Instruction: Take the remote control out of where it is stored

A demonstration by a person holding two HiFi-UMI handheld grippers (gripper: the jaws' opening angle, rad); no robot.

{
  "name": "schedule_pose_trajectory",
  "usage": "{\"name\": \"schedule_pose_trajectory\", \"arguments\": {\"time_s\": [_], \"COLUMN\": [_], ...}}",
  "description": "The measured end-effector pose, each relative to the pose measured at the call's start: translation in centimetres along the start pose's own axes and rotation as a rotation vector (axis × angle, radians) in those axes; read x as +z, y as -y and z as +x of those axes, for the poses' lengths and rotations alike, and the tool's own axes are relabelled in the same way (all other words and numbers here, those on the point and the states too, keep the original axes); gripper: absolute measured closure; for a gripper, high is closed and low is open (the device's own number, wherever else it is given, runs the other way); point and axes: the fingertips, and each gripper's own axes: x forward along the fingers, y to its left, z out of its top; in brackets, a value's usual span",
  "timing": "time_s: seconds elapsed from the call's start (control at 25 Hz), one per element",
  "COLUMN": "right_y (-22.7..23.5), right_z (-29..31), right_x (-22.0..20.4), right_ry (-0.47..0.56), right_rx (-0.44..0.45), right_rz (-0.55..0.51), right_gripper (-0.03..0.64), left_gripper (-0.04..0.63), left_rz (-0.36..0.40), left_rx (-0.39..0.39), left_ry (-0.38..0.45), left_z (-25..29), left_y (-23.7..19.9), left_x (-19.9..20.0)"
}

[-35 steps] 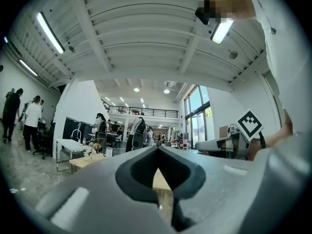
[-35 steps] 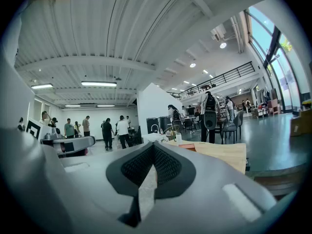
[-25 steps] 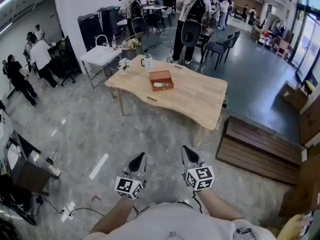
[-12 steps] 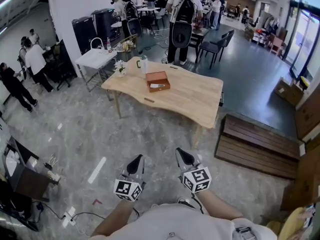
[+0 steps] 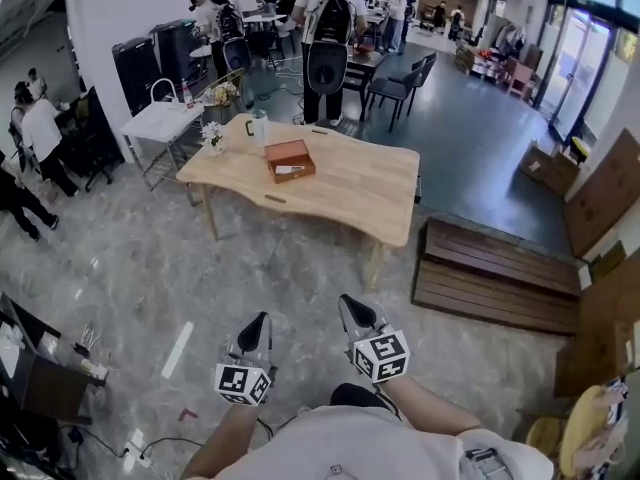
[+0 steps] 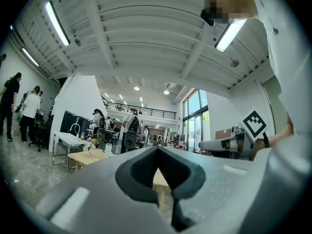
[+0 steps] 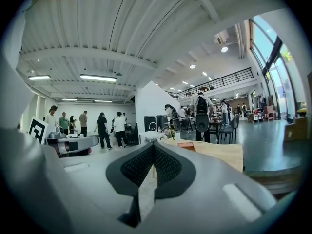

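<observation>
An open brown wooden box (image 5: 290, 159) rests on the light wooden table (image 5: 350, 193) well ahead of me; a pale flat object lies inside it, too small to identify. In the right gripper view the box (image 7: 185, 144) shows as a reddish edge on the table (image 7: 219, 152). My left gripper (image 5: 258, 321) and right gripper (image 5: 352, 304) are held level close to my body, far short of the table. Both have their jaws together with nothing between them. The left gripper (image 6: 157, 150) and right gripper (image 7: 153, 145) point toward the table.
A white cup (image 5: 260, 125) and a small flower vase (image 5: 212, 138) stand at the table's far left end. A low dark wooden bench (image 5: 495, 273) lies right of the table. Several people stand behind the table and at the left; a small cabinet (image 5: 35, 373) with cables sits left.
The table and box have shifted left and slightly nearer in the head view. Both grippers stay shut and sit a little lower in the frame.
</observation>
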Motion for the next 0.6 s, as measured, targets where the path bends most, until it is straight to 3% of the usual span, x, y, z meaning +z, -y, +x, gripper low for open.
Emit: {"name": "schedule_pose_trajectory", "arguments": {"time_s": [0.28, 0.6], "right_y": [0.2, 4.2], "right_z": [0.6, 5.1], "right_x": [-0.4, -0.3], "right_ry": [-0.006, 0.011], "right_rx": [-0.013, -0.028], "right_rz": [-0.005, 0.009], "right_gripper": [0.592, 0.592], "left_gripper": [0.595, 0.595], "left_rz": [-0.018, 0.005], "left_rx": [-0.016, -0.016], "left_ry": [-0.018, -0.024], "left_z": [0.6, 5.4], "left_y": [-1.0, -2.9], "left_x": [-1.3, -1.9]}}
